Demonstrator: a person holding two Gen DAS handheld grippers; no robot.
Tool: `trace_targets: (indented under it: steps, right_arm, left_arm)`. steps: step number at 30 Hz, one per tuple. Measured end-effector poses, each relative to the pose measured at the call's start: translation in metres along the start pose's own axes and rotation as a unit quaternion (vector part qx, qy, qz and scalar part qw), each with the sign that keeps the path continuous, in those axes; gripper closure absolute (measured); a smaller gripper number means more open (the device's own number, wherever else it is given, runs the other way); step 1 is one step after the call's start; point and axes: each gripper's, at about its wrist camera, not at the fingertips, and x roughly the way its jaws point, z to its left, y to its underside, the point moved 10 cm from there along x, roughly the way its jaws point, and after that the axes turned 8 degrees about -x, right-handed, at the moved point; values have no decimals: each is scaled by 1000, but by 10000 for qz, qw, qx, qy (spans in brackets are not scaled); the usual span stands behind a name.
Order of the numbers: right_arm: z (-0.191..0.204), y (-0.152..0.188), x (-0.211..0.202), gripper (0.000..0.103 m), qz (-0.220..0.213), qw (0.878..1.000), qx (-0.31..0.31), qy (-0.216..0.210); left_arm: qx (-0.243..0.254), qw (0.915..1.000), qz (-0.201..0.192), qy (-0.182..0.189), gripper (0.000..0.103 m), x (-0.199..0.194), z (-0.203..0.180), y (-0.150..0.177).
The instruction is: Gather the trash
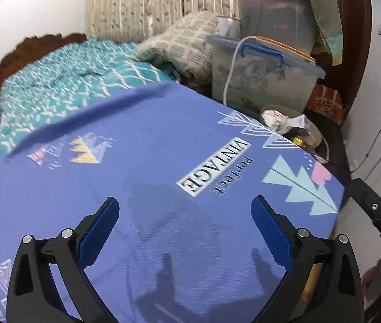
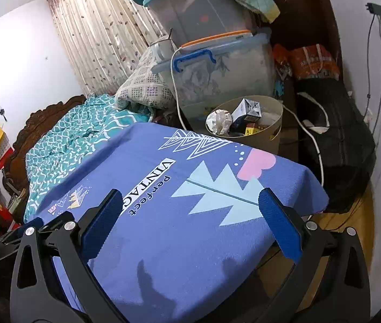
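A round tan trash bin stands beyond the far edge of a table covered with a blue printed cloth. It holds a crumpled white wrapper, a small carton and other scraps. The bin also shows in the left wrist view, partly hidden by the cloth. My left gripper is open and empty above the cloth. My right gripper is open and empty above the cloth near its right edge. I see no loose trash on the cloth.
Stacked clear storage boxes with a white cable stand behind the bin. A black bag and an orange bag sit at the right. A bed with a teal cover lies at the left. Wooden floor shows at the right.
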Motion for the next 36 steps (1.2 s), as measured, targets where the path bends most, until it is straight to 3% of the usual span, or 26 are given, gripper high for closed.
trace_targets:
  steps: [10,15,27,36]
  right_arm:
    - [3,17,0,3,84,9999,111,31]
    - [4,19,2,3,124,9998,127,-43]
    - [2,19,11,3,218,9992,244,-242]
    - [-5,17,9,3,181,9988,349,-284]
  left_arm:
    - [170,9993,-276,-190,9,-23,2,2]
    - [86,9993,-286,-205,9,-27,5,2]
    - [53,9966,-413,-711,9,-33,14,-1]
    - [88,9961,-340,-804,9,-30,9,0]
